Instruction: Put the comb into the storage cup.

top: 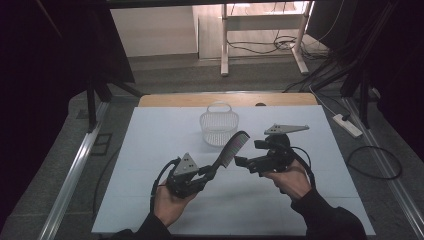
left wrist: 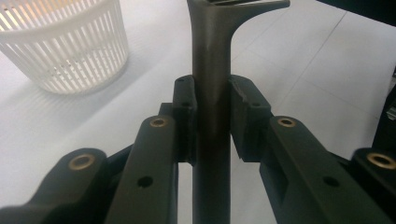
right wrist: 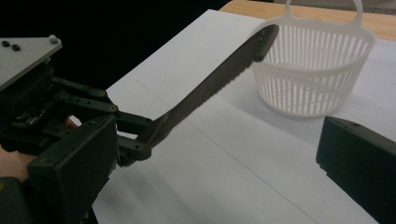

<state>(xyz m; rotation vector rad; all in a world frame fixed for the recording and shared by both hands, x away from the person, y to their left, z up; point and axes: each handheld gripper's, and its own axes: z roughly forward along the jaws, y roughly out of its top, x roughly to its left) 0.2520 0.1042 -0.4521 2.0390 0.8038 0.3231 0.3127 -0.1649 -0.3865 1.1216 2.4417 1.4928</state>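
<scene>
**Comb in my left claw, basket ahead**

My left claw (top: 207, 172) is pinching the handle of a dark comb (top: 231, 148), with the pads flat on both sides of the stem, as the left gripper view shows (left wrist: 211, 93). The comb rises from the middle of the frame toward the upper right, held clear above the tabletop (top: 150, 165), its tip just short of the white basket (top: 218, 127) at upper centre. My right claw (top: 240, 161) stands spread, with nothing between its jaws, just right of the comb.

To do this well, I judge I should keep the grip steady, carry the tip over the rim, then lower before letting go so that it doesn't tip the light basket.

The comb is long, slim and dark, with fine teeth along one edge and a narrow, smooth handle.
</scene>
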